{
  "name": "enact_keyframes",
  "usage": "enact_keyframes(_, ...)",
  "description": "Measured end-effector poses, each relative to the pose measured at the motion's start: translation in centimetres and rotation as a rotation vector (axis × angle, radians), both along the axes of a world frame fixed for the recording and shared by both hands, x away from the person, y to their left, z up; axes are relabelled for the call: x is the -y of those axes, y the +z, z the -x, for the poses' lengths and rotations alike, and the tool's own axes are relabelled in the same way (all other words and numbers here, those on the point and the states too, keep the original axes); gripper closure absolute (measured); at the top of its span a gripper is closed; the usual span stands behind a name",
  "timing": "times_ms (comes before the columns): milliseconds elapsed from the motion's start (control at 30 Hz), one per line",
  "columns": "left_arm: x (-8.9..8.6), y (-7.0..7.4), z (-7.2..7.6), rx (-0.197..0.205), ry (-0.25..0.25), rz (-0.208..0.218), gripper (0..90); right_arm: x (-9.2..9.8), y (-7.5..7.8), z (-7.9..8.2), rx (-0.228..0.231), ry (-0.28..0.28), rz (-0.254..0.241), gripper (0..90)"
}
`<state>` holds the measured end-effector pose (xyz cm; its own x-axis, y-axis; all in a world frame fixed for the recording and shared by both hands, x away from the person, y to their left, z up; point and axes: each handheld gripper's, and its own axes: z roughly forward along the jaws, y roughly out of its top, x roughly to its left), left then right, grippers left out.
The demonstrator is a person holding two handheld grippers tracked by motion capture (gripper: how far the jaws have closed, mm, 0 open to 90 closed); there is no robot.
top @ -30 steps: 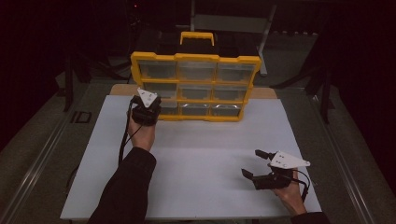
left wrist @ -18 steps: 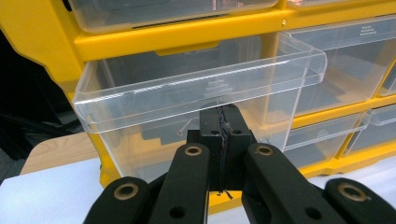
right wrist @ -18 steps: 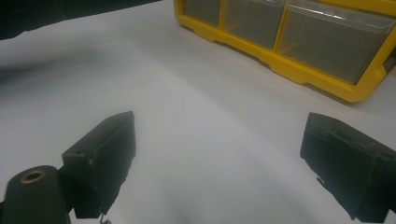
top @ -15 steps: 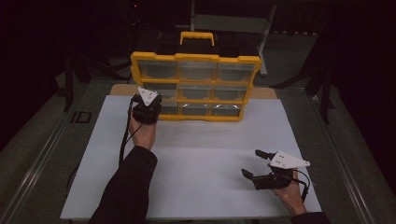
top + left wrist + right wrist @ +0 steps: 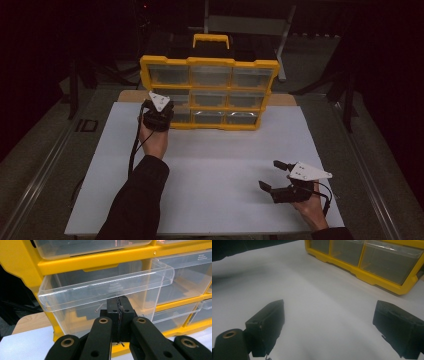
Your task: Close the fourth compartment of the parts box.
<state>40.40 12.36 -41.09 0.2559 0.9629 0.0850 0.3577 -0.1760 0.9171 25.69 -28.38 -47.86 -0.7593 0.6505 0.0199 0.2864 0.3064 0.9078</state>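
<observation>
A: Organizer position?
B: Yellow drawer organizer (image 5: 209,92) stands upright at the bench's (image 5: 210,165) far edge, clear drawers facing the person.

A: Left gripper?
B: Left gripper (image 5: 156,114) at the organizer's left column. Jaws pressed together against the front of a clear drawer (image 5: 105,293) that sits pulled partway out; cannot tell whether they pinch anything.

A: Right?
B: Right gripper (image 5: 276,176) near the bench's near right corner, jaws spread wide, holding nothing

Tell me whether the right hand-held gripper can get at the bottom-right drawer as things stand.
Probably yes: the right hand-held gripper is open, and bare white table lies between it and the bottom-right drawer.
</observation>
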Motion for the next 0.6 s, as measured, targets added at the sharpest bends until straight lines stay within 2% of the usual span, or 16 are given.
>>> enact_keyframes(600,0.22,0.06,-0.78,-0.006,0.015,-0.016,90.0,0.08,-0.03,-0.01,0.001,-0.001,-0.003,10.5)
